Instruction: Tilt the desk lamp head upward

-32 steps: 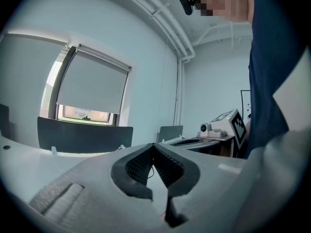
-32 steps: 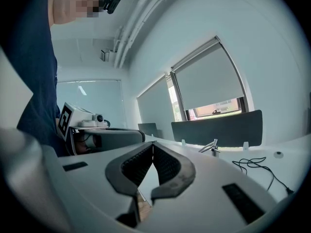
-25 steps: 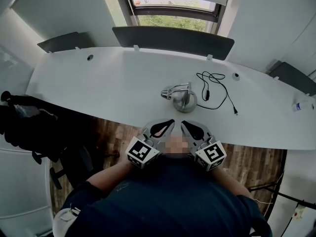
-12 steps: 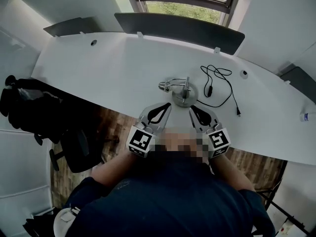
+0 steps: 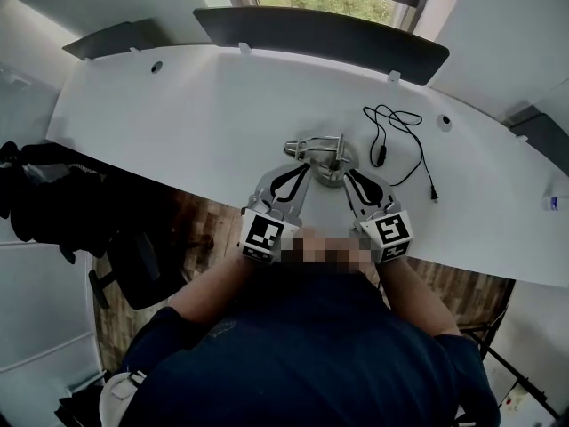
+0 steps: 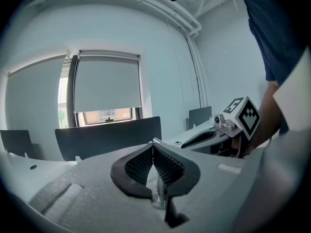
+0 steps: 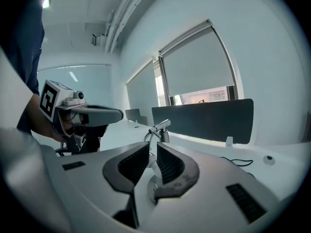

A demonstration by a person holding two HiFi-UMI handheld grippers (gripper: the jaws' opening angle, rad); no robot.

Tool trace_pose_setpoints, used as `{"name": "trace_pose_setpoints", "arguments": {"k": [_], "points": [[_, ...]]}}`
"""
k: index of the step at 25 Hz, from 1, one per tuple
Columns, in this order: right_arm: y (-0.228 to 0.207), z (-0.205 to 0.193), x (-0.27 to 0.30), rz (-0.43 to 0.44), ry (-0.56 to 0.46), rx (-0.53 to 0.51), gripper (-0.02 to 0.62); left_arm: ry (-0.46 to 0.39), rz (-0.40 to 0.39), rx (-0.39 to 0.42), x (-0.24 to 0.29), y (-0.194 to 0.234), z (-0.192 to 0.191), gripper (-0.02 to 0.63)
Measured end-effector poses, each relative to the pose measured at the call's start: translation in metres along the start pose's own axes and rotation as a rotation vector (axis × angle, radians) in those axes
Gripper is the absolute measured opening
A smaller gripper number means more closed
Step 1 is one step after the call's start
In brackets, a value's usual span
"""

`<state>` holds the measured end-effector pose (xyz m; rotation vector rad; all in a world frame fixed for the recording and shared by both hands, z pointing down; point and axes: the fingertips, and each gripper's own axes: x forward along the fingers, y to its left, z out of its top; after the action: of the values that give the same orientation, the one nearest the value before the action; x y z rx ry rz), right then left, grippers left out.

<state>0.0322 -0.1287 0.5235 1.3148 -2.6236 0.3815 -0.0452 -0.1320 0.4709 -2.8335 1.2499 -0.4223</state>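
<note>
A small chrome desk lamp [image 5: 318, 153] stands on the white desk [image 5: 196, 114] near its front edge, with its head [image 5: 296, 148] pointing left and its round base [image 5: 334, 171] to the right. My left gripper [image 5: 305, 169] is shut and empty, its tip just below the lamp head. My right gripper [image 5: 348, 175] sits at the base's right side. Its jaws are opening, a narrow gap shows, and nothing is between them. In the right gripper view the lamp's arm and head [image 7: 159, 126] rise just beyond the right gripper [image 7: 152, 147].
A black power cable [image 5: 396, 140] lies coiled on the desk right of the lamp. A dark partition panel [image 5: 320, 34] runs along the desk's far edge. A black chair with dark items [image 5: 53, 198] stands at the left. A small bottle [image 5: 558, 203] sits at the far right.
Both grippers have moved forward from the desk's front edge up to the lamp, so their tips now flank its base. The lamp itself has not moved.
</note>
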Motion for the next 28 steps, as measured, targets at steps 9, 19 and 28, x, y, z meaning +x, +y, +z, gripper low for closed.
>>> {"name": "trace_pose_setpoints", "arguments": {"k": [9, 19, 28], "points": [[-0.021, -0.039, 0.039, -0.064, 0.114, -0.042, 0.118, 0.090, -0.044, 0.119, 0.039, 0.023, -0.038, 0.009], [-0.031, -0.060, 0.064, -0.084, 0.174, -0.080, 0.172, 0.168, -0.061, 0.264, 0.062, 0.022, -0.069, 0.134], [-0.038, -0.069, 0.080, -0.109, 0.216, -0.152, 0.183, 0.201, -0.032, 0.338, 0.082, 0.024, -0.092, 0.166]]}}
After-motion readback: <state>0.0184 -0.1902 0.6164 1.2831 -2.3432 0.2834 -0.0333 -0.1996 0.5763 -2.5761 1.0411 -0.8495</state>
